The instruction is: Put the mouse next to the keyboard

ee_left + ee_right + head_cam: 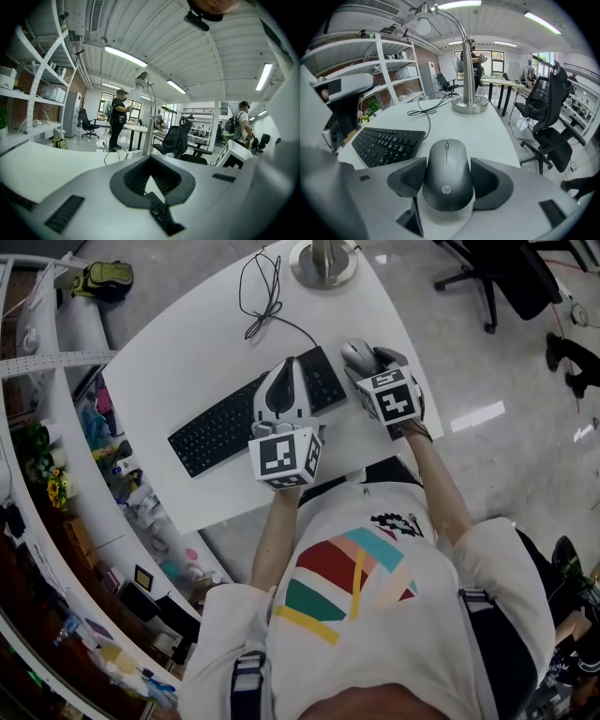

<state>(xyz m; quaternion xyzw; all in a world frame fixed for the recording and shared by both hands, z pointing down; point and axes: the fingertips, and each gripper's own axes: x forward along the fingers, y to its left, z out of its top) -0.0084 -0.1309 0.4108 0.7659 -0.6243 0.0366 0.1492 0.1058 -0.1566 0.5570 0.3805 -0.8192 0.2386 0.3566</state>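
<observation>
Dark grey, smooth-shelled wireless mouse (446, 187) sits flat on the white table (187, 343), just off the right-hand end of the black full-size keyboard (225, 427) — near it, not touching, nose pointing away from the person.

Right gripper (447, 164): jaws spread wide, ribbed pads against both flanks of the mouse. Reads as a grip on it, though the mouse looks to bear on the table.

Left gripper (151, 160): jaws drawn together, nothing between them, held above the keyboard's right half.

Judgement: placement looks as good as made; what remains is the release.

Risks from here:
- One pad lets go later than the other — the mouse gets dragged or twisted, either into the keyboard's end or away from it.
- Gripper raised before the pads clear: the mouse lifts with it, then drops.
- The table's edge lies beyond the mouse on the side away from the keyboard; a sideways shove would send it that way.
- Left gripper hangs low over the keys; dipping would press them.
</observation>
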